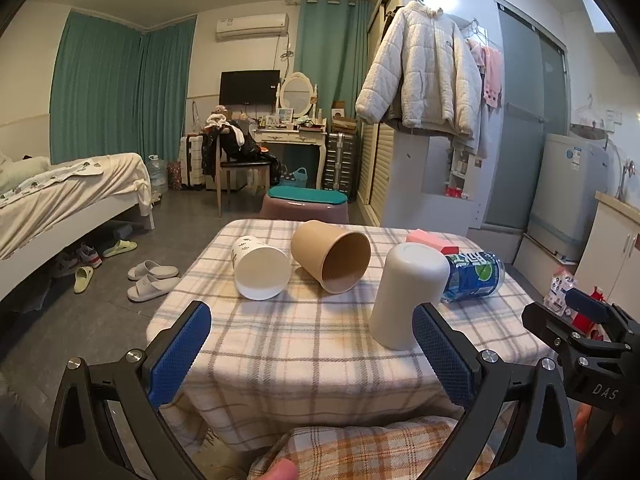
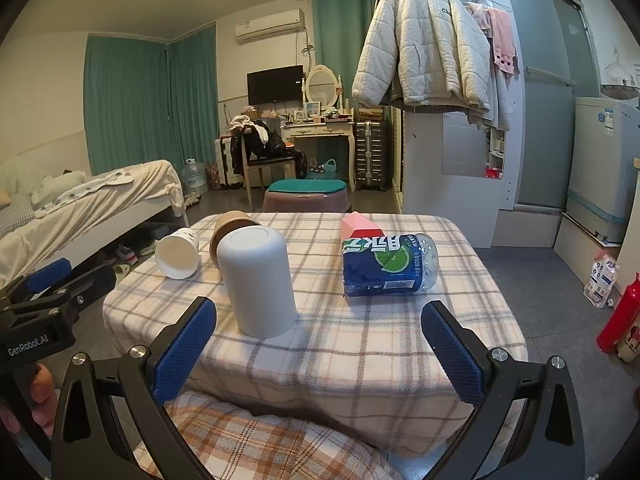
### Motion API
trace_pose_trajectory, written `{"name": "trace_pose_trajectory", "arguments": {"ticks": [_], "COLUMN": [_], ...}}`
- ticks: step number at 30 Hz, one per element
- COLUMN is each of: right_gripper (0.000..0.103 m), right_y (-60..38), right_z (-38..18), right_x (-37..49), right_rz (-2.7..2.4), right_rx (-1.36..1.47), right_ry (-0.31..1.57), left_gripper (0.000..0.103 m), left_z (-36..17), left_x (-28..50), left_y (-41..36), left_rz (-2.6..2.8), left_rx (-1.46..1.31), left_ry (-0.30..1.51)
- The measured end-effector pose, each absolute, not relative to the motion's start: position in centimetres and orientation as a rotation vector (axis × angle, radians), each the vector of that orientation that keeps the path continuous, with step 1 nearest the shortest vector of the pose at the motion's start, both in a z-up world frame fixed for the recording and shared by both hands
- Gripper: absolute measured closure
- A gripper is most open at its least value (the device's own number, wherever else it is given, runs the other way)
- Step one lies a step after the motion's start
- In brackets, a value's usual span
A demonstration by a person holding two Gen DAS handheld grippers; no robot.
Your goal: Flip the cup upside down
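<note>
with both grippers, left (image 1: 312,350) and right (image 2: 320,344), spread apart and holding nothing, white cup (image 2: 258,282) stands inverted just ahead between them, tan cup (image 1: 331,255) on its side beyond.

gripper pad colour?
Blue, textured pads on the black right tool; clearest in the right wrist view.

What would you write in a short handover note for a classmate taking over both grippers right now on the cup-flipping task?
Left gripper: open, holding nothing, held back from the table's near edge.
Right gripper: open, holding nothing, also back at the near edge.
White cup: stands mouth down on the checked tablecloth, near the front; it looks already flipped.
White paper cup and brown paper cup: both lie on their sides further back, mouths facing the cameras.
Also on the table: a crushed blue-labelled bottle on its side and a pink box behind it.
Left to do: probably the two lying cups, if they count.
</note>
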State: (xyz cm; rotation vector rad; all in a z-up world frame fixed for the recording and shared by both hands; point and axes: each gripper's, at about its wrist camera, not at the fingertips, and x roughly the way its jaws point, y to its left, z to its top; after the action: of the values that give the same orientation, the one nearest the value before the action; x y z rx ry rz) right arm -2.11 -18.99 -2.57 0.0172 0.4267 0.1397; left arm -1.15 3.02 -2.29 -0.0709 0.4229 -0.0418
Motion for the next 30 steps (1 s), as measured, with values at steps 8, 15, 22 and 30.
{"name": "trace_pose_trajectory", "arguments": {"ticks": [8,15,22,30], "right_gripper": [0.000,0.000,0.000,0.000], "right_y": [-18.8,-18.7,-18.8,-18.8], "right_z": [-2.7,-2.7,-2.8,-2.8], "right_x": [-2.3,-2.4,-2.6,-2.6], "right_rz": [0.140,0.138,0.134,0.135], "right_rx": [0.012,0.007,0.006,0.007], "right_ry": [0.432,0.433,0.440,0.440], "left_gripper": [0.000,0.000,0.000,0.000], "left_z": [-2.5,-2.3,-2.0,-1.8], "left_x": [-1.5,-1.8,-2.1,-2.2], "left_y": [2.8,2.8,2.9,3.0], "left_rz": [-0.044,-0.038,-0.033,-0.031], "left_rx": [-0.053,-0.054,-0.048,-0.049], "left_ry": [0.418,0.411,0.404,0.402]}}
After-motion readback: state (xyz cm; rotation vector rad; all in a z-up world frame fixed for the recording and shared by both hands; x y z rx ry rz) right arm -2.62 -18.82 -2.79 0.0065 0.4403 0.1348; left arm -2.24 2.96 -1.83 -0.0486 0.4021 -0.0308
